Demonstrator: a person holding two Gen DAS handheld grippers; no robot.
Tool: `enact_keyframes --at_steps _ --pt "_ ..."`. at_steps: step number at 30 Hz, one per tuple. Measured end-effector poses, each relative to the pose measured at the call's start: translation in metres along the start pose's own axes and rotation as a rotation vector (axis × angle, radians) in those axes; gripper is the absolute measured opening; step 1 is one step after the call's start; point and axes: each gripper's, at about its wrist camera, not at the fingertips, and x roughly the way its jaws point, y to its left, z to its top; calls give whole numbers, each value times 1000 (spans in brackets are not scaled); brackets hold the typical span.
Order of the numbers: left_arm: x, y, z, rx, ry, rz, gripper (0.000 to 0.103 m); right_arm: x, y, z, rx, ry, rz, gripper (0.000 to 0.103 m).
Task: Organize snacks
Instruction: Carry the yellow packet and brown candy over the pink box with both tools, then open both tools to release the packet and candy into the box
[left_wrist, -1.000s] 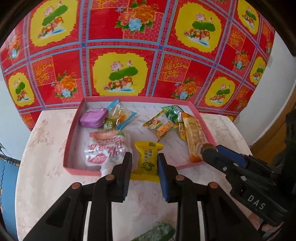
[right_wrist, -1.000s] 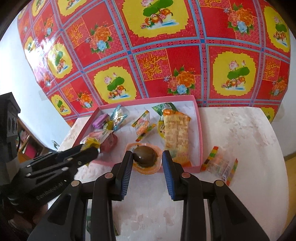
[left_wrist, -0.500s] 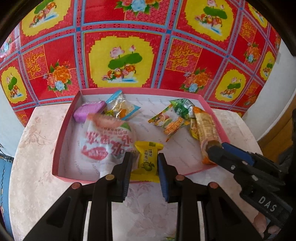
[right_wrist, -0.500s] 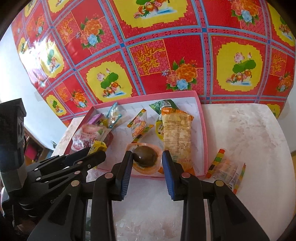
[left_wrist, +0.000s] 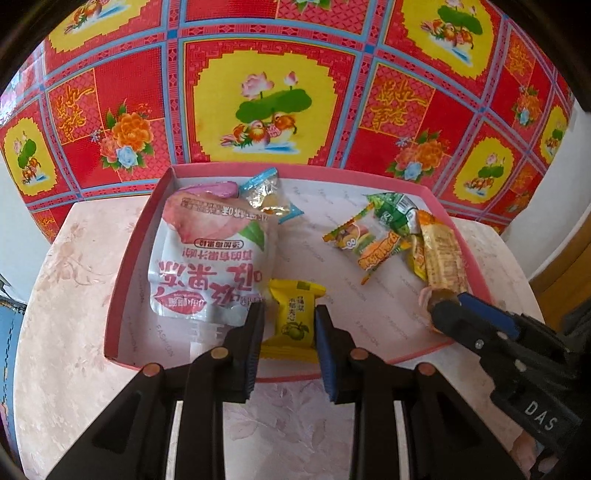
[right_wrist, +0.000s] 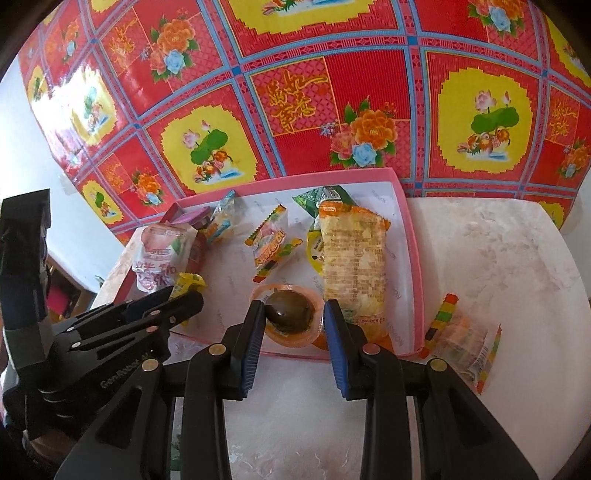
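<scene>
A pink tray on the table holds several snacks: a white and pink drink pouch, a blue candy wrapper, an orange cracker pack and small green and orange packets. My left gripper is shut on a yellow snack packet over the tray's near edge. My right gripper is shut on a clear orange cup with a dark egg, over the tray's near edge. Each gripper shows in the other's view.
A rainbow candy packet lies on the pale marble table right of the tray. A red and yellow floral cloth hangs behind the table. The table's right edge drops off near a wooden door frame.
Both grippers have moved forward with their snacks, from in front of the tray to over its near edge. The tray now looks closer in both views.
</scene>
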Motion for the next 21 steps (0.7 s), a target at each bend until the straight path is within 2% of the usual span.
enact_keyframes --at_steps 5,8,14,17,21 --pt "-1 -1 0 15 5 8 29 0 1 -1 2 2 -1 35" --pt "-4 -2 1 9 12 -8 36 0 1 -2 10 7 8 35" --pt "-14 -4 1 7 -8 -6 40 -3 2 -4 12 -2 18 36" --pt "-18 -4 -1 -1 -11 -10 40 -7 5 -5 -4 -19 32 42" --pt "-24 -3 -2 -13 -19 -8 40 -13 9 -6 -22 -35 34 43"
